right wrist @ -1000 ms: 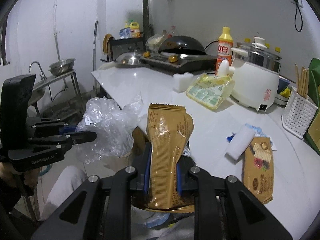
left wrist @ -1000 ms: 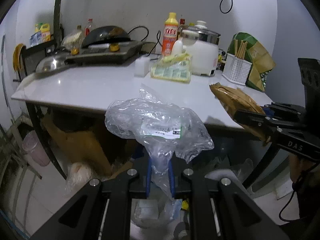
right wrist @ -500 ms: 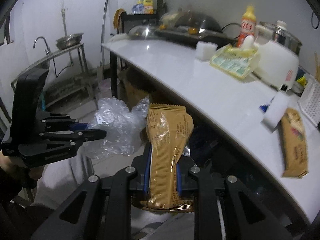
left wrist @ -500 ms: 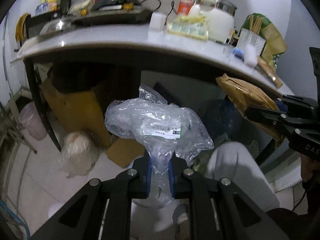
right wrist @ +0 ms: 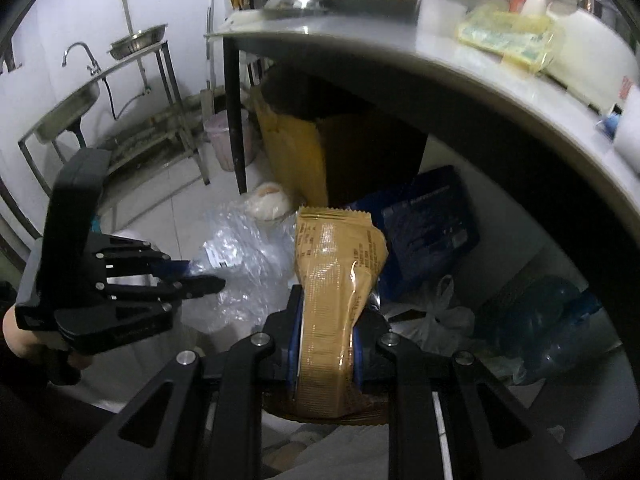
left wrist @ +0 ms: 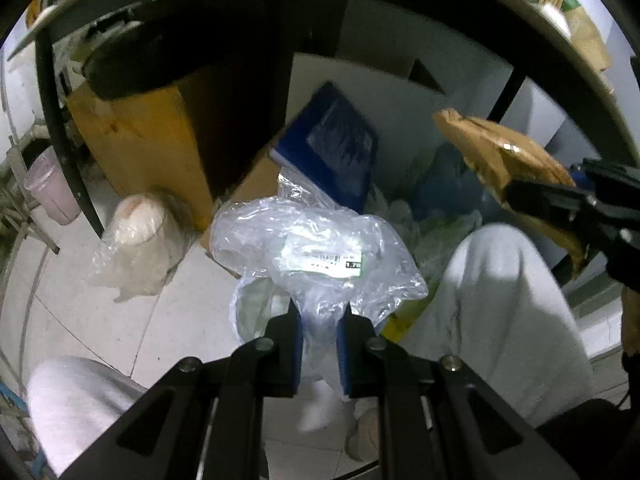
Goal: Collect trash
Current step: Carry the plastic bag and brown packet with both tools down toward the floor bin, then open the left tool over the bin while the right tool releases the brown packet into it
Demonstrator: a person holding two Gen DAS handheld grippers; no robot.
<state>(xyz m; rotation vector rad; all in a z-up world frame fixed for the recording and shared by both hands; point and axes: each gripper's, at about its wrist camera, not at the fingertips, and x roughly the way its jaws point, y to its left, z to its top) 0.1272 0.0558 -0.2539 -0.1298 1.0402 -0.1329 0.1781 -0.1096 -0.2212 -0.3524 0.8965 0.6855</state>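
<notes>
My left gripper [left wrist: 319, 312] is shut on a crumpled clear plastic bag [left wrist: 316, 248] with a white label, held above the floor below the table's edge. In the right wrist view the same left gripper [right wrist: 216, 280] shows at the left with the clear bag [right wrist: 244, 268]. My right gripper [right wrist: 326, 312] is shut on a flat brown snack wrapper [right wrist: 336, 280], which stands up between its blue pads. The wrapper [left wrist: 500, 160] and the right gripper [left wrist: 516, 196] also appear at the right of the left wrist view. Both point down toward a heap of bags and rubbish under the table.
Under the white table [right wrist: 460, 80] lie a blue box [left wrist: 336, 148], cardboard [left wrist: 140, 128], a blue water bottle [right wrist: 540, 320] and white plastic bags [right wrist: 436, 316]. A person's pale trouser knee [left wrist: 504, 300] is close by. A bagged bundle [left wrist: 136, 236] and a pink bin [left wrist: 52, 192] stand left.
Both grippers have sunk from above the tabletop to below its edge and tilted downward, each still holding its piece of trash. The floor and rubbish under the table have come into view.
</notes>
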